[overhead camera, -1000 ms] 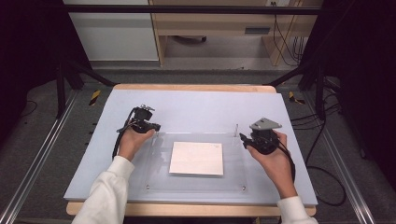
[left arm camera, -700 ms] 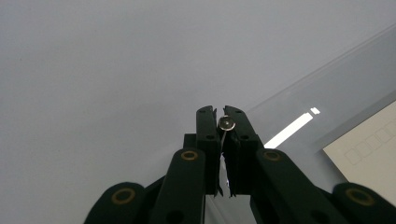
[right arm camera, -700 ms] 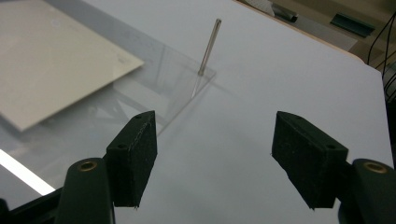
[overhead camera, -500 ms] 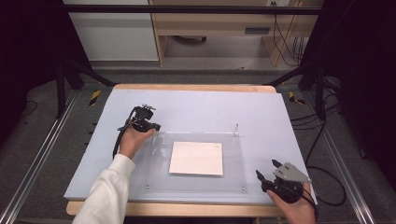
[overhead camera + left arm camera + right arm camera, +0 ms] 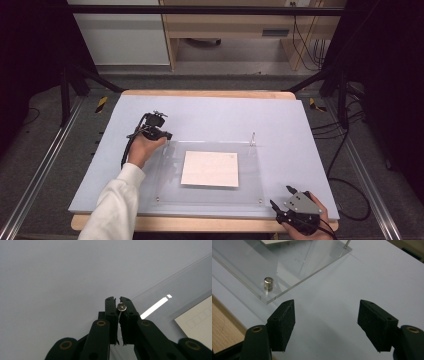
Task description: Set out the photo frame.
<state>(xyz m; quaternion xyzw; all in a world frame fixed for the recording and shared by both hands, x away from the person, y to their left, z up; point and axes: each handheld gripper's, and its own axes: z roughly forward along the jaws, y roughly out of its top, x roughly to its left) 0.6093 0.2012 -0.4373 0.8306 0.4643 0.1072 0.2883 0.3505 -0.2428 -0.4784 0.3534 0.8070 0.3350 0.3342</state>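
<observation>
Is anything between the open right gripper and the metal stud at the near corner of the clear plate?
Nothing visible: the right gripper faces bare mat, with the stud ahead, off toward one jaw.

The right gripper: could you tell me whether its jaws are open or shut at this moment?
Open. In its own view the right gripper shows its two black pads far apart with bare table between them, nothing held, just short of the clear acrylic plate's corner.

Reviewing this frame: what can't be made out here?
- Printing on the white sheet under the clear acrylic plate: too small in the high view, cut off in the left gripper view.
- Shaft of the metal pin: hidden between the left gripper jaws.
- The hand holding the right gripper: cut off by the bottom edge.
</observation>
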